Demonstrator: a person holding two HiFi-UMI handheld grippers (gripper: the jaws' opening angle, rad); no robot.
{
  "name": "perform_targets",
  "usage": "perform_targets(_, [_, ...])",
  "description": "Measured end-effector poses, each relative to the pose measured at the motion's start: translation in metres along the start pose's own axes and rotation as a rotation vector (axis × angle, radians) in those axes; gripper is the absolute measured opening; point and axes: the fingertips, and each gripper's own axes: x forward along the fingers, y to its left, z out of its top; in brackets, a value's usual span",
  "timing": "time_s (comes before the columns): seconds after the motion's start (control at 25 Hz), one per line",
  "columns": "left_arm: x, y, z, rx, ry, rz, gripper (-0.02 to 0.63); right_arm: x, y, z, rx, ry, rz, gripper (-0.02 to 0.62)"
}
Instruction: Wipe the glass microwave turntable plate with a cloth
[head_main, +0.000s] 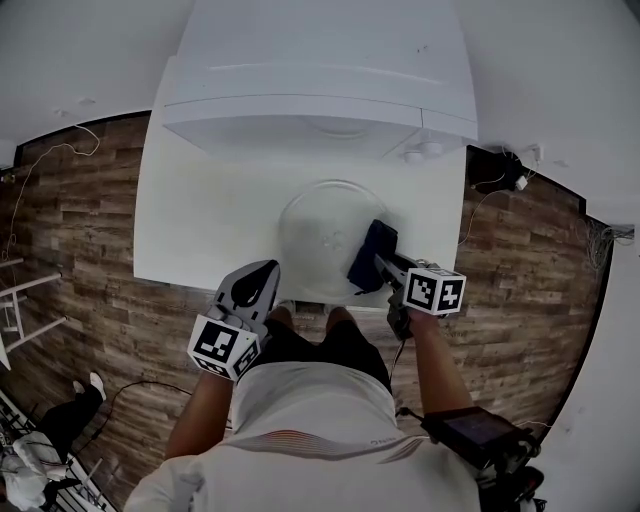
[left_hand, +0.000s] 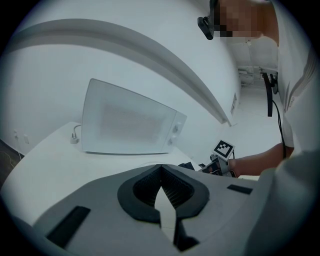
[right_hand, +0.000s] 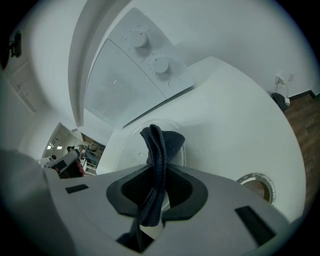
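Observation:
The round glass turntable plate (head_main: 320, 235) lies flat on the white table (head_main: 200, 220), in front of the microwave (head_main: 320, 80). My right gripper (head_main: 385, 265) is shut on a dark blue cloth (head_main: 371, 254), which hangs over the plate's right edge. In the right gripper view the cloth (right_hand: 159, 150) stands folded between the jaws, with the plate (right_hand: 127, 150) behind it. My left gripper (head_main: 255, 285) hovers at the table's front edge, left of the plate, shut with nothing in it. The left gripper view shows its jaws (left_hand: 161, 187) closed together and the microwave (left_hand: 130, 120) beyond.
The microwave has two knobs (right_hand: 147, 50) on its right side. A round hole (right_hand: 256, 184) sits in the table to the plate's right. Wood floor (head_main: 90, 230) surrounds the table. Cables (head_main: 500, 180) lie at the back right.

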Motion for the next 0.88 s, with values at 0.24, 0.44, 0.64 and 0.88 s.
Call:
perform_targets(0.24, [0.001, -0.006, 0.003, 0.006, -0.005, -0.002, 0.011, -0.015, -0.013, 0.011, 0.004, -0.04, -0.032, 0.062])
perform_targets(0.44, [0.002, -0.008, 0.005, 0.011, -0.008, 0.0, 0.011, -0.014, -0.014, 0.01, -0.006, -0.04, -0.03, 0.061])
perform_targets(0.64, [-0.001, -0.008, 0.009, 0.021, -0.018, 0.004, 0.011, -0.019, -0.005, 0.014, -0.003, -0.065, 0.001, 0.061])
perform_targets(0.88, [-0.011, -0.009, 0.019, 0.037, -0.04, -0.013, 0.011, -0.044, 0.036, 0.032, -0.071, -0.176, 0.061, 0.061])
